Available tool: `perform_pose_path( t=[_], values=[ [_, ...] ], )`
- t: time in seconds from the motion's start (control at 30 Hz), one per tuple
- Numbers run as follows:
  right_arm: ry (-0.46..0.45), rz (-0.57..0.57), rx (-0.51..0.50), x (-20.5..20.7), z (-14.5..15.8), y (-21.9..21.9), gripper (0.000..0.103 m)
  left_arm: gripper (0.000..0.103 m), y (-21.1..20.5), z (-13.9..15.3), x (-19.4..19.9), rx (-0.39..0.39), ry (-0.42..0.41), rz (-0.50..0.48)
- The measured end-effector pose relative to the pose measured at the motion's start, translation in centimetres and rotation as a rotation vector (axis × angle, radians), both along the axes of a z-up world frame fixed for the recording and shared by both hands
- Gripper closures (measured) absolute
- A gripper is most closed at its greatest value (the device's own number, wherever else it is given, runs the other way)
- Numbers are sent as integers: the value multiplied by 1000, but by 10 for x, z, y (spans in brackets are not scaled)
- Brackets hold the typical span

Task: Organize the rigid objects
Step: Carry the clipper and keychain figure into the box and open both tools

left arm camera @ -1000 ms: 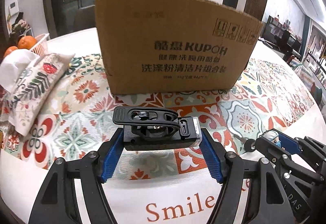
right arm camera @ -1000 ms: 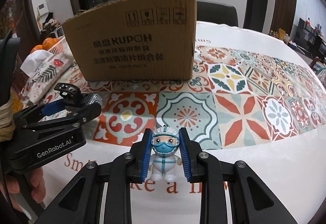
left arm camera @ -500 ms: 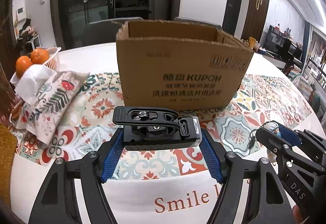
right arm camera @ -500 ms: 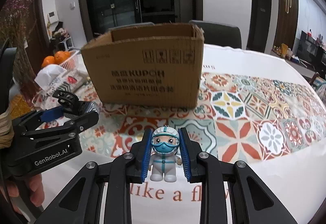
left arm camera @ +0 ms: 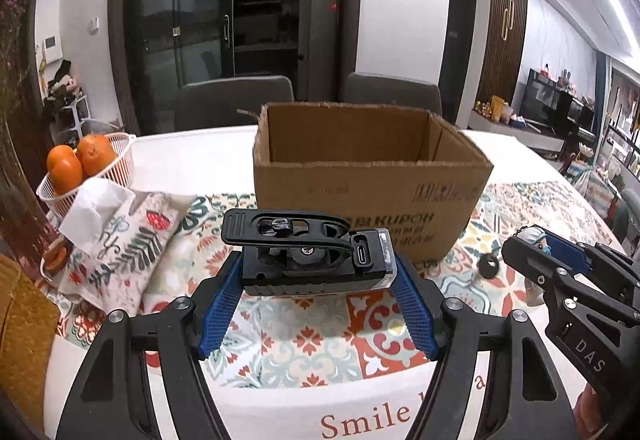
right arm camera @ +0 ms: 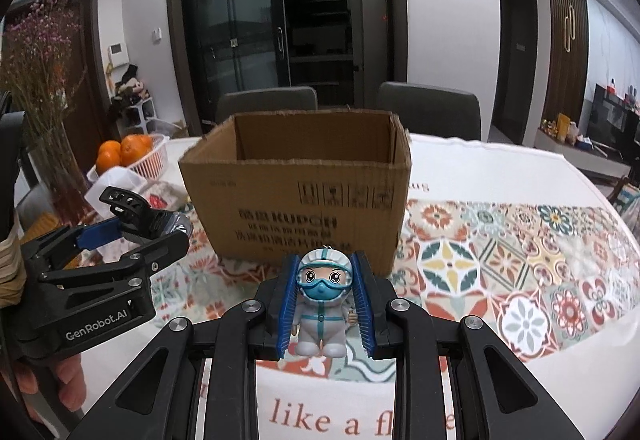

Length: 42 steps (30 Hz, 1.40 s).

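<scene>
The box (left arm camera: 368,200) stands on the surface (left arm camera: 224,156). Left of it lie a pouch (left arm camera: 128,248) and, behind that, a basket (left arm camera: 116,160) holding oranges (left arm camera: 78,160).

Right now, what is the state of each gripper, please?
Left gripper: shut on the black clip device.
Right gripper: shut on the figurine.

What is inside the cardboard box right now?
The open cardboard box shows only bare inner walls in both wrist views. Its near wall hides the floor, so contents cannot be ruled out.
</scene>
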State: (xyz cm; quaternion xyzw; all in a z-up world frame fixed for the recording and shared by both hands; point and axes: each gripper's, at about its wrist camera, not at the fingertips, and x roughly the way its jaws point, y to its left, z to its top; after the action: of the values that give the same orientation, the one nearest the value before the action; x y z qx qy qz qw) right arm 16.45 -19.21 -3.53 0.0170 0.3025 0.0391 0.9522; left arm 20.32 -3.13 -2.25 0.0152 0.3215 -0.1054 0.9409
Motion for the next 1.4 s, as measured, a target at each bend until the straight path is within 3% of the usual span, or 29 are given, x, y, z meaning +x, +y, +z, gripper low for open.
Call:
perform_pose_path(
  t=[0.47,0.73,1.03,1.4],
  values=[
    [-105,23,7,17,43,6,75,31,5,46,16,-39,-72,-12],
    [-156,23,4,29,65,7,75,31,2,69,37,-13,-97,-39],
    [-140,28,25,60,73,-1,75,31,-9,79,67,40,-93,-49],
    [-110,28,14,104,79,-8,75,31,-14,80,109,32,-43,-43]
  ],
)
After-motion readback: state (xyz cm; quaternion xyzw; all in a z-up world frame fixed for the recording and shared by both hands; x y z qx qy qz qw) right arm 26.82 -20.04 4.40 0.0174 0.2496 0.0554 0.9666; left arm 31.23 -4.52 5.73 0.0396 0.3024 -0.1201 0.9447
